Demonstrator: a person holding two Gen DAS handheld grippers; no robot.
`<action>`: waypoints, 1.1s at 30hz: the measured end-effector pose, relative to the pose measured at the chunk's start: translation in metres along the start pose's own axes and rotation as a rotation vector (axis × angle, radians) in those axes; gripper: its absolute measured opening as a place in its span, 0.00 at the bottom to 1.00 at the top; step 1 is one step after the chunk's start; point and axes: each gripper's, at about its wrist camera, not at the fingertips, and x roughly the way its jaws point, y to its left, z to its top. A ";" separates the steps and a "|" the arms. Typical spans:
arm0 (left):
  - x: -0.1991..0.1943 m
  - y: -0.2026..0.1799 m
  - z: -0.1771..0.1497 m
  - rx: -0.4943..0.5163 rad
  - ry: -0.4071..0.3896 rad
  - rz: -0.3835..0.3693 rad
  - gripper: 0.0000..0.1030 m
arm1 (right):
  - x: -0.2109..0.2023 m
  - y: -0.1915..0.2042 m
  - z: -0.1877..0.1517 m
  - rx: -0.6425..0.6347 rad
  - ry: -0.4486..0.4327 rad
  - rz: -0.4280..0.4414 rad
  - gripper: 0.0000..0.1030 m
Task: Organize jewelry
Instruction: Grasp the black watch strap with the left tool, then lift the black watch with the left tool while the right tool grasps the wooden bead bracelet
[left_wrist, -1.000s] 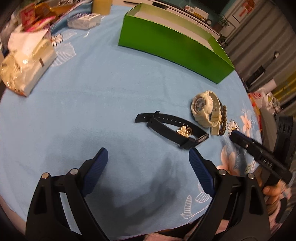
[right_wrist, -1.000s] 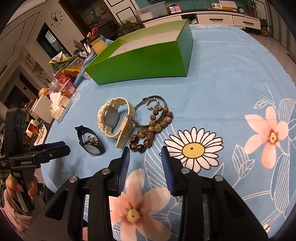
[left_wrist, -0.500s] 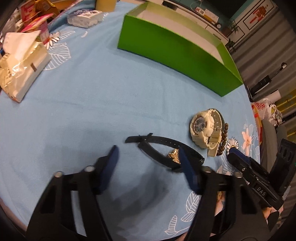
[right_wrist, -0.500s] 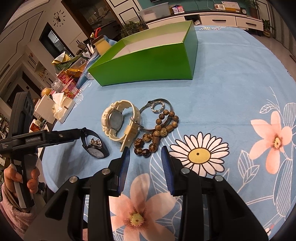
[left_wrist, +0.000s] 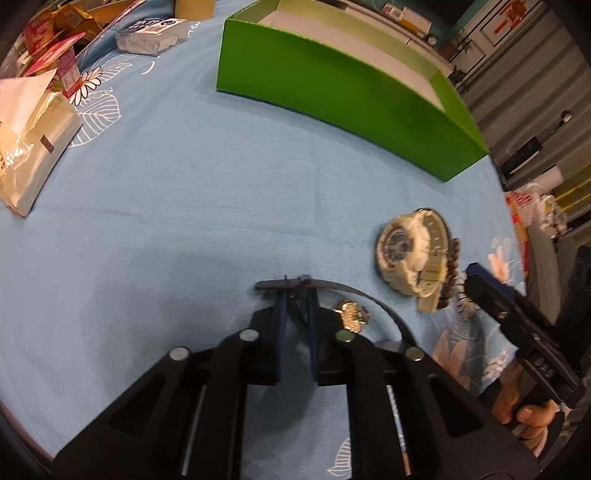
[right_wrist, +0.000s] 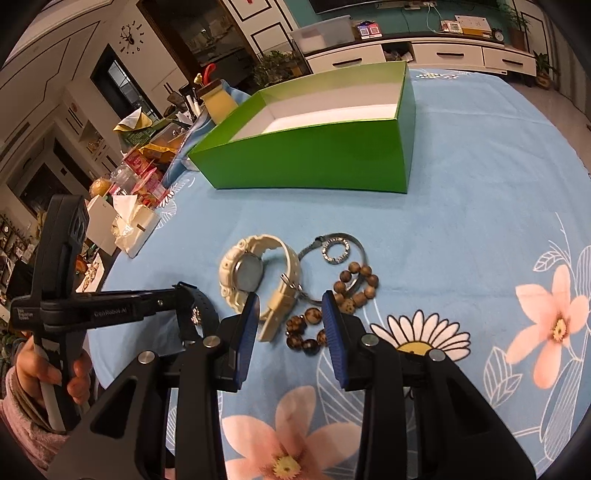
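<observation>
- The black watch (left_wrist: 373, 310) lies flat on the worktop (left_wrist: 184, 192), its strap running crosswise in the left wrist view.
- The left claw (left_wrist: 295, 295), just clenched, pinches that strap's left end.
- The right claw (right_wrist: 290, 314) hangs released above the bead bracelet (right_wrist: 314, 332).

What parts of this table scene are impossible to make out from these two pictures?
- Black watch: its face is hidden in the right wrist view by the left gripper; in the left wrist view its near strap runs under the fingers.
- Green box: most of its floor is hidden by its own front wall in both views.
- Silver bracelet: hidden behind the cream watch in the left wrist view.
</observation>
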 end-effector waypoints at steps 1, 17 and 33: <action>-0.003 0.000 0.000 0.005 -0.017 -0.010 0.05 | 0.000 -0.001 -0.001 0.003 0.000 -0.001 0.35; -0.062 -0.021 -0.004 0.116 -0.164 -0.053 0.05 | 0.020 -0.013 -0.004 0.046 0.010 -0.091 0.34; -0.031 0.001 -0.001 0.025 -0.066 -0.116 0.49 | 0.002 -0.014 -0.006 0.022 -0.037 -0.081 0.07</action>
